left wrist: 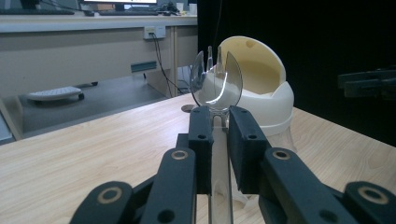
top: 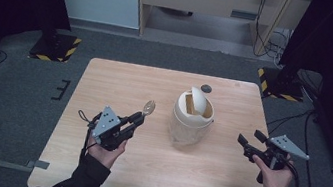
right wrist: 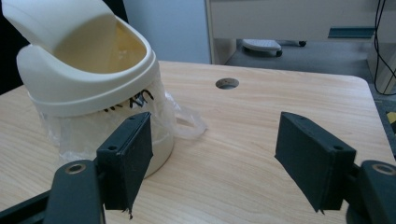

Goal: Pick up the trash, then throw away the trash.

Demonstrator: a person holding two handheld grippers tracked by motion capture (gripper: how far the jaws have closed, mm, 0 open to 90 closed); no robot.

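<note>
Your left gripper [top: 139, 118] was clamped on the handle of a clear plastic spoon [top: 149, 106] held above the table [top: 106, 79] left of the cream bin [top: 192, 118] at its middle, while your right gripper [top: 251, 139], near the right edge, held its 2 jaws apart on nothing.

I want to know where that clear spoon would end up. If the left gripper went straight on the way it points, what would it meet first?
Probably the cream bin: it stands just behind the spoon that the left gripper clamps, though depth is uncertain.
</note>
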